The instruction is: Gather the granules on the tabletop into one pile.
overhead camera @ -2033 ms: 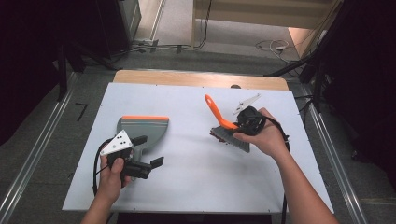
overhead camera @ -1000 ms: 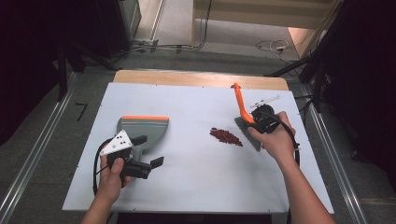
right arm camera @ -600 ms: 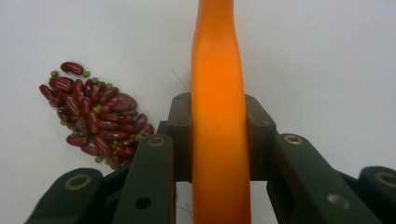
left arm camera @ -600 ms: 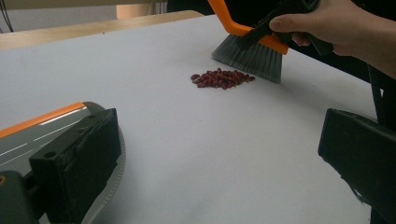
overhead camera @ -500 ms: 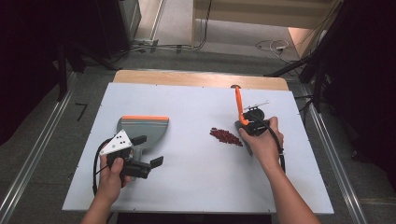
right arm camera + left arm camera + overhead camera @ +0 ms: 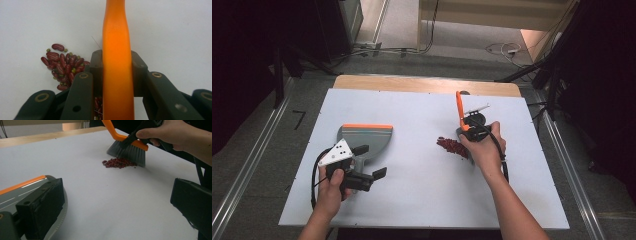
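A small pile of red beans (image 6: 450, 145) (image 6: 117, 163) (image 6: 60, 65) lies right of the table's middle. My right gripper (image 6: 474, 125) (image 6: 117, 68) is shut on the orange handle of a hand brush (image 6: 460, 112) (image 6: 116, 45). Its grey bristles (image 6: 128, 151) stand on the table and touch the right side of the pile. At the left lies a grey dustpan (image 6: 366, 138) (image 6: 11, 199) with an orange rim, mouth toward the far side. My left gripper (image 6: 373, 161) (image 6: 116, 195) rests at the pan's near end, open; one jaw lies over the pan, with bare table between the jaws.
The white table top (image 6: 422, 200) has a wooden strip (image 6: 422, 84) along its far edge. Metal rails run along the floor on both sides. A cable (image 6: 502, 155) trails from my right gripper over the wrist.
The right hand has brought the brush leftward and down from the right of the pile until its bristles meet the beans. The left hand and the dustpan have stayed put.
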Motion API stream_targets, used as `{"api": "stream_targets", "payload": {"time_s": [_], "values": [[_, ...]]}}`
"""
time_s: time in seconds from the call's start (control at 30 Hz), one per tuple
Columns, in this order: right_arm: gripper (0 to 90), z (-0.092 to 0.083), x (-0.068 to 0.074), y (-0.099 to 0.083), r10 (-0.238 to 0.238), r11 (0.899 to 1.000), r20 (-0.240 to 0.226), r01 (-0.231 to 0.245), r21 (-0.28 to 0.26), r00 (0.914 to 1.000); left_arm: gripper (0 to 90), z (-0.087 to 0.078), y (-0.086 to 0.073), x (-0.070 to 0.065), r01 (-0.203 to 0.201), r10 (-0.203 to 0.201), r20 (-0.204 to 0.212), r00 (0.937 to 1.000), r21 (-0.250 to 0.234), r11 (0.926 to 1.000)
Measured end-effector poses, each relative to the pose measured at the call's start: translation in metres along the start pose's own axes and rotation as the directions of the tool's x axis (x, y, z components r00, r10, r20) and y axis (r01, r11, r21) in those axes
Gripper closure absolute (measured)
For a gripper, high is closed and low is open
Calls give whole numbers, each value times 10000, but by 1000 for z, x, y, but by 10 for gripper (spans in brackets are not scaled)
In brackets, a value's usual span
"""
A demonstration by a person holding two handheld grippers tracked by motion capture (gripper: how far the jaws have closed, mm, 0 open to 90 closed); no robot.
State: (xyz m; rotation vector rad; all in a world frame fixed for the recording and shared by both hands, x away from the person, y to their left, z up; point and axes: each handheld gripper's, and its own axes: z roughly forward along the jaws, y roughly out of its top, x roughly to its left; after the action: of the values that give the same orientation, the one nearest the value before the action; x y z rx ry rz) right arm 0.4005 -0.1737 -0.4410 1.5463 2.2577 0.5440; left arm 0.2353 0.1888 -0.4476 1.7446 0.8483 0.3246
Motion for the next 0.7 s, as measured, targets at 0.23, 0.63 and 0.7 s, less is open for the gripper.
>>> {"api": "stream_targets", "payload": {"time_s": [0.23, 0.63, 0.7], "values": [[687, 1, 5, 4, -144, 9999, -159, 145, 57, 9998, 0, 0, 0, 0, -1, 1, -9, 10000, -11, 10000], [685, -26, -8, 1, -1695, 9837, -1070, 1616, -793, 9797, 0, -1, 0, 1, 37, -37, -34, 10000, -23, 10000], [685, -32, -9, -1, -2173, 9752, -1565, 2072, -779, 9635, 0, -1, 0, 1, 26, -26, -32, 10000, -17, 10000]]}}
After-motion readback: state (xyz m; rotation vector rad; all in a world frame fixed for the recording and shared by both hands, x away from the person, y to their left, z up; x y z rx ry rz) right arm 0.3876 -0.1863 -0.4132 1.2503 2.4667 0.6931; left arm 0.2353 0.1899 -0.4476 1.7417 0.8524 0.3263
